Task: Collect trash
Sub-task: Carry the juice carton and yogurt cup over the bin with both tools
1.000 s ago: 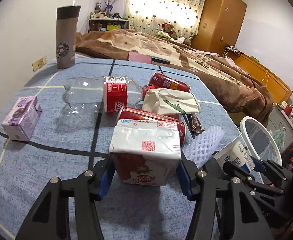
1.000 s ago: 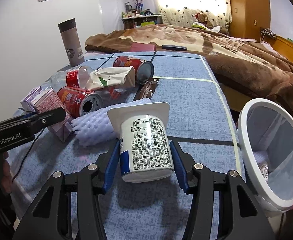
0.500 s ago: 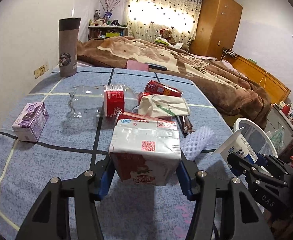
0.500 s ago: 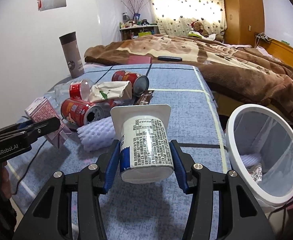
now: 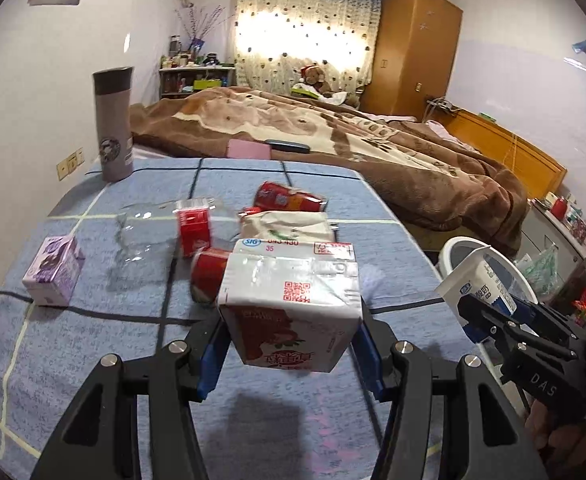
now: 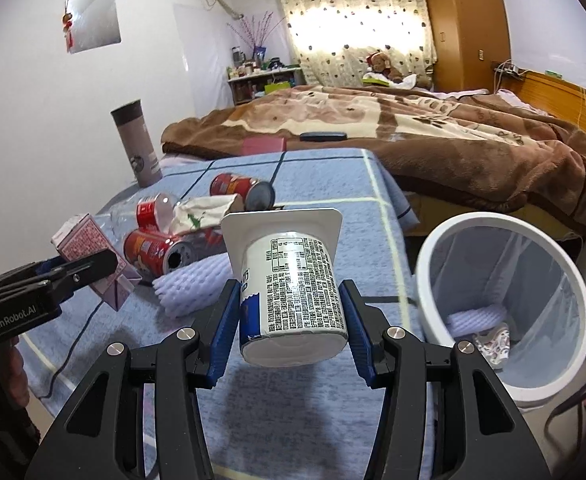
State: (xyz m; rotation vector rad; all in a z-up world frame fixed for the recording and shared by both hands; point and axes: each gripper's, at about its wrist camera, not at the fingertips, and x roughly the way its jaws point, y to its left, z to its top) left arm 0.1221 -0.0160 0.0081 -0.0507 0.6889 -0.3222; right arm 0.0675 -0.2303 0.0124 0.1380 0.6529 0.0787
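My left gripper (image 5: 289, 344) is shut on a red and white milk carton (image 5: 293, 300) and holds it above the blue cloth table (image 5: 93, 352). My right gripper (image 6: 291, 320) is shut on a white yogurt cup (image 6: 289, 280), lifted above the table's right side, just left of the white bin (image 6: 505, 308). The bin's rim also shows in the left wrist view (image 5: 453, 248), with the cup (image 5: 477, 280) in front of it. Red cans (image 6: 153, 248), a crumpled paper bag (image 6: 205, 216), a clear bottle (image 5: 145, 232) and white foam netting (image 6: 197, 284) lie on the table.
A purple carton (image 5: 53, 272) lies at the table's left. A tall grey tumbler (image 5: 113, 124) stands at the far left corner. A bed with a brown blanket (image 5: 333, 136) lies beyond. The bin holds foam netting (image 6: 477, 316) and a wrapper.
Both grippers have risen and pulled back from the pile with their loads. The right one has come closer to the bin.
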